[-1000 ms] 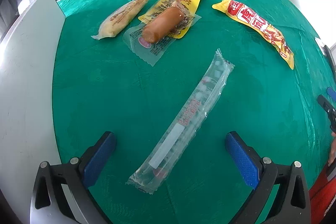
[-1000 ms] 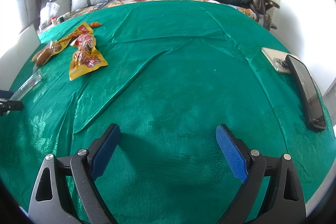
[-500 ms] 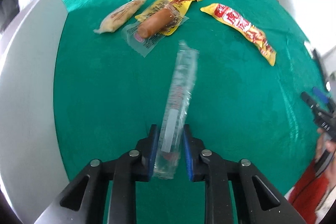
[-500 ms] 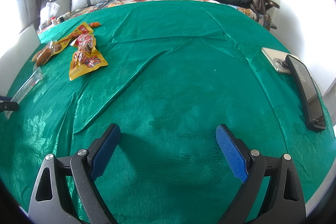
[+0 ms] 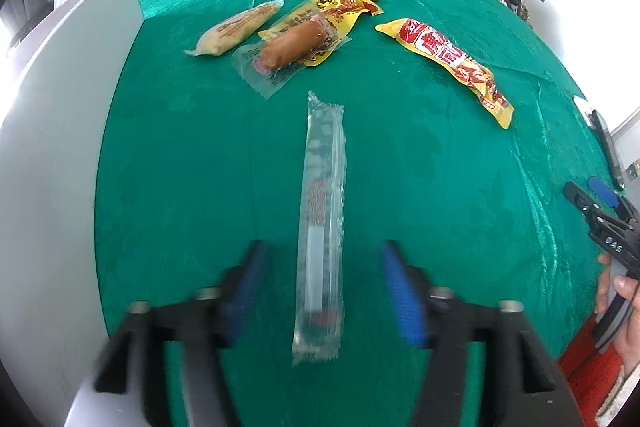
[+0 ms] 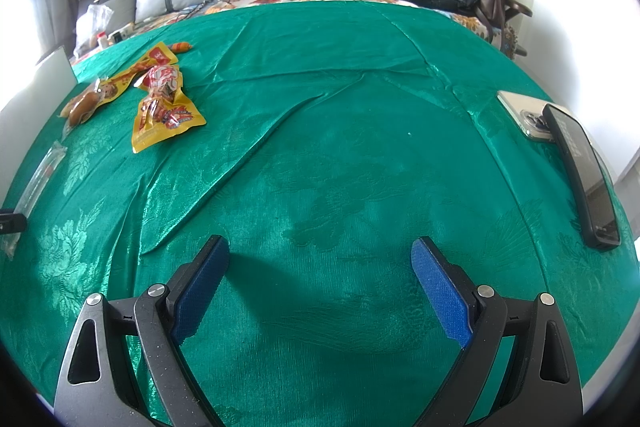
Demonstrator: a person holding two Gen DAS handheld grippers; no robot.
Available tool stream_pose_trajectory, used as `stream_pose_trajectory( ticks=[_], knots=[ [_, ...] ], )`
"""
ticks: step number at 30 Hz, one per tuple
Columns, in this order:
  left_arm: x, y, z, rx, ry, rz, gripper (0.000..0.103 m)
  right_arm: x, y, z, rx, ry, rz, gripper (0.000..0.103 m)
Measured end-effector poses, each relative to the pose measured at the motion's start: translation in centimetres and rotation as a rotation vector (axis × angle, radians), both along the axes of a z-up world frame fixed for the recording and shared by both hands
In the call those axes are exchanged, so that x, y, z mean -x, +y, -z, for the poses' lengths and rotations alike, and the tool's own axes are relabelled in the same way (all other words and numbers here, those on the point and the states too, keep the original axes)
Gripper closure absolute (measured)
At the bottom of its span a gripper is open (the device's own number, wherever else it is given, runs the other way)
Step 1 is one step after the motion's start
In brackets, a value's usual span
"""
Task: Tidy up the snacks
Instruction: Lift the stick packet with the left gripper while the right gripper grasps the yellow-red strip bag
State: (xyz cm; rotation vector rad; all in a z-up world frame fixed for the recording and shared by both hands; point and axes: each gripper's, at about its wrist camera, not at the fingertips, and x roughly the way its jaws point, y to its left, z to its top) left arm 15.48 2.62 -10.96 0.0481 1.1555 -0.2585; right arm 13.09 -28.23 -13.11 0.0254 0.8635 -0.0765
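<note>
Between the opening blue pads of left gripper (image 5: 324, 291), untouched by either: clear snack sleeve (image 5: 322, 223) flat on green cloth (image 5: 420, 187), lengthwise along the fingers; right gripper (image 6: 320, 287) spread, empty.

Both wrist views look steeply down over the green bedspread (image 5: 420, 167), sharing, seemingly, the snack cluster (image 6: 160, 99).

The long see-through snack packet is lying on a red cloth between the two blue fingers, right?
Not quite: the cloth is green, not red. In the left wrist view the long clear packet does lie on it between the left gripper's blue fingers, which are opening and not touching it.
</note>
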Motion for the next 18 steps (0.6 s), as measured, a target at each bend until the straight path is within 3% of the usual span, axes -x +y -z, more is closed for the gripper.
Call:
stream_pose_trajectory(
  ticks=[2,3,5,8,10,13,16,17,18],
  knots=[
    [-0.5,-1.0,0.4,-0.071,-0.024,0.013,0.027,-0.2,0.0,-0.2,0.002,0.017,0.0,0.009],
    [-0.7,-1.3,0.3,-0.072,-0.04,0.019,0.034,-0.6,0.0,-0.5,-0.003,0.043,0.013,0.01],
    [-0.8,-1.5,-0.1,-0.063,-0.069,0.021,0.082,-1.7,0.5,-2.0,-0.07,0.031,0.013,0.01],
    [-0.8,-0.8,-0.1,-0.003,-0.06,0.011,0.085,-5.7,4.5,-4.8,-0.058,0.013,-0.122,0.01],
    [-0.4,0.1,-0.1,0.038,-0.058,-0.024,0.085,-9.6,8.2,-5.4,-0.036,0.061,-0.224,0.01],
    [0.7,1.3,-0.2,0.11,-0.042,-0.074,0.085,-15.2,13.2,-4.1,0.053,0.152,-0.299,0.01],
    [1.6,1.8,-0.2,0.135,-0.039,-0.084,0.085,-18.1,15.8,-1.2,0.116,0.279,-0.318,0.011],
    [1.9,1.9,-0.1,0.142,-0.04,-0.083,0.085,-18.2,15.6,-1.5,0.071,0.244,-0.319,0.013],
    [2.2,2.1,-0.1,0.15,-0.042,-0.083,0.085,-18.5,15.5,-1.3,0.053,0.274,-0.308,0.016]
  ],
)
